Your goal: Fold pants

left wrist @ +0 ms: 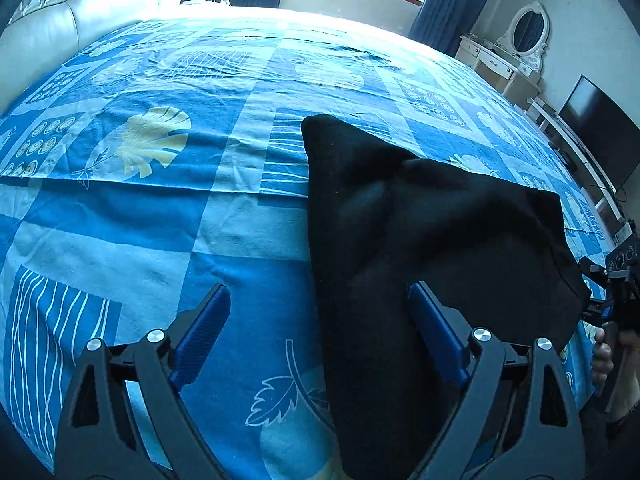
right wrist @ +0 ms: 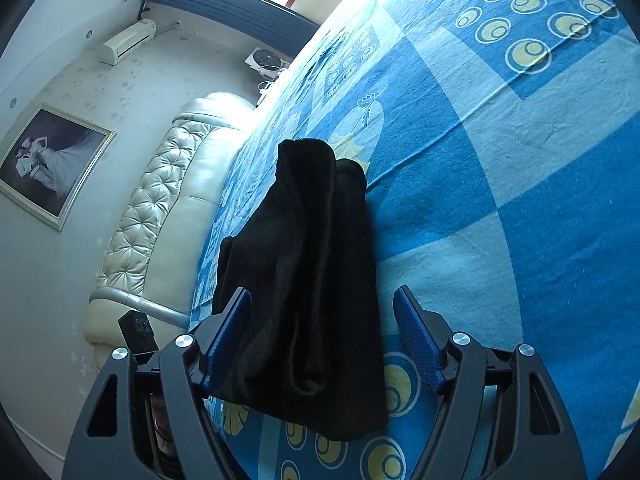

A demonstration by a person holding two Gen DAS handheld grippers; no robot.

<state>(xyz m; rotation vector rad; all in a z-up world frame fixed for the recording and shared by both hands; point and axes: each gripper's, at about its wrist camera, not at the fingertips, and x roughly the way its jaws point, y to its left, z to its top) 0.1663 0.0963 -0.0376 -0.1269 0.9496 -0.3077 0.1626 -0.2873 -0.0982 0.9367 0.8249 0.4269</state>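
Observation:
Black pants (left wrist: pixel 420 208) lie folded in a thick bundle on the blue patterned bedsheet (left wrist: pixel 140 240). My left gripper (left wrist: pixel 318 288) is open just above the bed. The bundle's left edge runs between its blue pads, the right pad (left wrist: pixel 432 320) over the cloth and the left pad (left wrist: pixel 204 328) over bare sheet. In the right wrist view the pants (right wrist: pixel 304 260) stretch away between the wide jaws of my right gripper (right wrist: pixel 322 292), which is open. Its left pad (right wrist: pixel 228 336) is against the cloth and its right pad (right wrist: pixel 416 336) stands apart. The right gripper (left wrist: pixel 624 280), held in a hand (left wrist: pixel 602 356), shows at the left view's right edge.
A cream tufted headboard (right wrist: pixel 160 200) borders one side of the bed. A dressing table with an oval mirror (left wrist: pixel 516 48) and a dark TV (left wrist: pixel 600 132) stand along the right wall. A framed picture (right wrist: pixel 48 164) hangs on the wall. Blue sheet (right wrist: pixel 520 200) spreads around the pants.

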